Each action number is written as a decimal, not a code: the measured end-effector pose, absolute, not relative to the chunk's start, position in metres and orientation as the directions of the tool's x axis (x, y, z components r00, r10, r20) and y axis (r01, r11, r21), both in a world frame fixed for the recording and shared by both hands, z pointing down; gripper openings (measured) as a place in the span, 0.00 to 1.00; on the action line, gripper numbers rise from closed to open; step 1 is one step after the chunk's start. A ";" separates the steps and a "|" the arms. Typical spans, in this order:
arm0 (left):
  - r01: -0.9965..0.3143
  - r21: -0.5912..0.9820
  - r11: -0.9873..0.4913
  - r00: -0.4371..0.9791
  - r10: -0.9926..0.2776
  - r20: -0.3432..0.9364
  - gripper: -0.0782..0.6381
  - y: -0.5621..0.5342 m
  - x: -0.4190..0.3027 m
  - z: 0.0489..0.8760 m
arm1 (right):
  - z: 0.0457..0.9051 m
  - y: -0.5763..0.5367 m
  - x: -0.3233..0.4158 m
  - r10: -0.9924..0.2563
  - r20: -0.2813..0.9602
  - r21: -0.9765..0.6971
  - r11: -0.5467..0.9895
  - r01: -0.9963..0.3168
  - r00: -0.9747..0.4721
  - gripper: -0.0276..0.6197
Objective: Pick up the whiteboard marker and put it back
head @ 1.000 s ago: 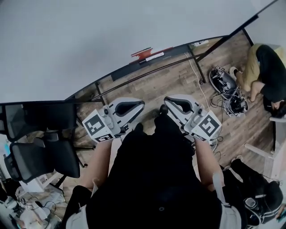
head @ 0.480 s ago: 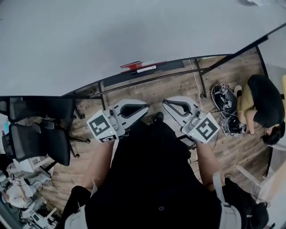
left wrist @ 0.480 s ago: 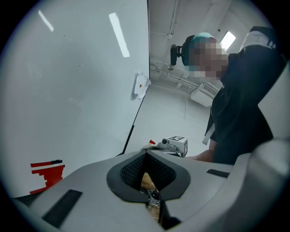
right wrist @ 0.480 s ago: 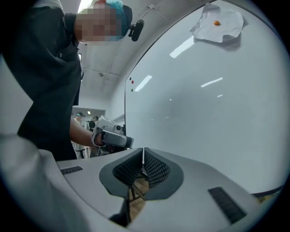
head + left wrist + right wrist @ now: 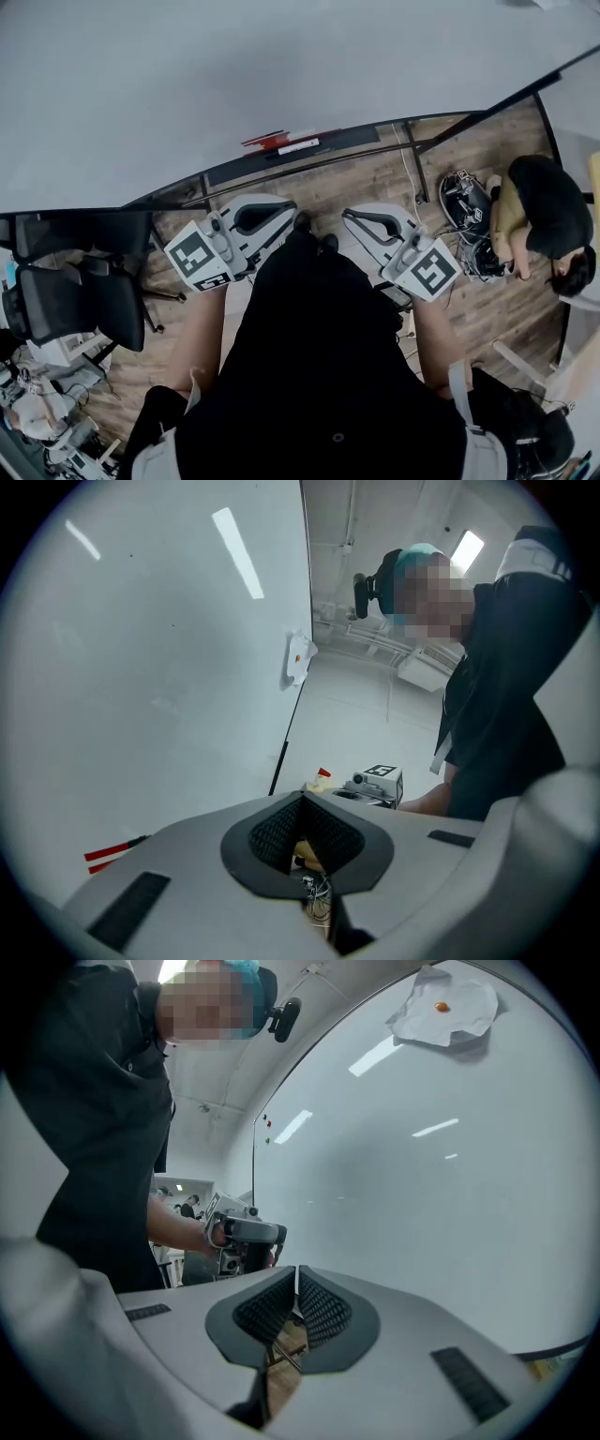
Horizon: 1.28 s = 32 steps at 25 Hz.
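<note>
Left gripper (image 5: 281,211) first: its jaws are pressed together with nothing between the ribbed pads, as its own view shows. My right gripper (image 5: 349,217) is clenched the same way and is just as empty. I hold both level in front of my body, side by side but apart, their tips turned toward the whiteboard (image 5: 234,75).

Beyond the tips, along the board's lower edge, runs the dark marker tray (image 5: 347,138). The red whiteboard markers (image 5: 267,141) lie in it, ahead of the left gripper and well apart from it; in the left gripper view they show as red stripes low on the left. Just beside them in the tray lies a white-bodied marker (image 5: 298,146); it is too small for me to read any more of it. I can make out nothing else in the tray, and I see no other container near the tools.

As for progress, I judge from how things lie: no marker is in either gripper, and all of them rest in the tray. That fits a task not yet begun, and equally one already finished; I cannot tell which. If the pick is to come, I have to bring a gripper up to the tray, release its jaws, close on a marker, lift it, then lay it back.

Further out, high on the board, a crumpled sheet of paper (image 5: 445,1002) is pinned by a small orange magnet.
</note>
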State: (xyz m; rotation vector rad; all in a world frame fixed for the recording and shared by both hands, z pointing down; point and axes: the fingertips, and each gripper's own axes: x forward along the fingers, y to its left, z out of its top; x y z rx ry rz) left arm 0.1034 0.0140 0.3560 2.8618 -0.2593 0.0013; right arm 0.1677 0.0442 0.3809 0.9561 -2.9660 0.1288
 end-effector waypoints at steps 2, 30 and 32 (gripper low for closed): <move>-0.164 0.271 -0.948 0.986 -0.169 0.007 0.13 0.011 0.101 0.357 | 0.380 0.041 0.166 -0.584 0.056 -0.070 0.807 -0.587 -0.810 0.08; -0.091 0.347 -0.933 0.987 -0.132 -0.095 0.13 -0.079 0.032 0.385 | 0.405 -0.086 0.082 -0.554 0.261 -0.008 0.818 -0.575 -0.791 0.08; -0.103 0.342 -0.934 0.986 -0.142 -0.089 0.13 -0.085 0.034 0.386 | 0.409 -0.092 0.082 -0.548 0.281 0.025 0.825 -0.565 -0.788 0.08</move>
